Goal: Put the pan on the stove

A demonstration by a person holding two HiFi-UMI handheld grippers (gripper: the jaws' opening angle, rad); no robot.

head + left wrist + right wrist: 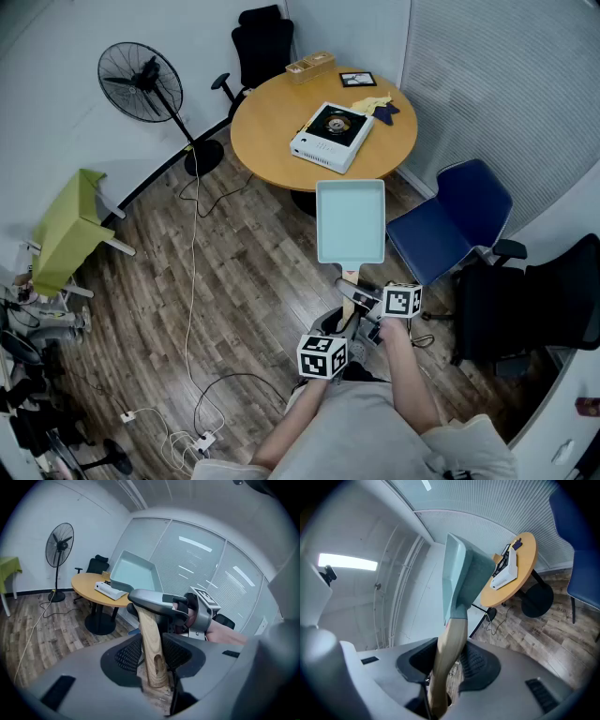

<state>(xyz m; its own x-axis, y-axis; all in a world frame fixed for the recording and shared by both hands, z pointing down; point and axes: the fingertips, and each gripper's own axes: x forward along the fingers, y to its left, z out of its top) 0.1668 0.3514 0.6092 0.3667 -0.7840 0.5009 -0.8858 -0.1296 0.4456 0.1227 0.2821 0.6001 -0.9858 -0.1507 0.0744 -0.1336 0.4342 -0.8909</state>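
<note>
A square light-blue pan (352, 222) with a wooden handle (349, 275) hangs in the air over the wood floor, a little short of the round table (272, 150). Both grippers hold its handle. My left gripper (152, 656) is shut on the handle's end (151, 639), and in the head view it (343, 323) sits nearest my body. My right gripper (447, 663) is shut on the handle (449, 644) closer to the pan (459, 573); it also shows from the left gripper (187, 609). The white stove (331, 137) with a black top lies on the table.
A blue chair (450, 220) stands right of the pan and a black chair (525, 300) further right. On the table's far side are a wooden box (309, 66) and a yellow cloth (373, 103). A standing fan (141, 84), floor cables (192, 281) and a green seat (66, 230) are on the left.
</note>
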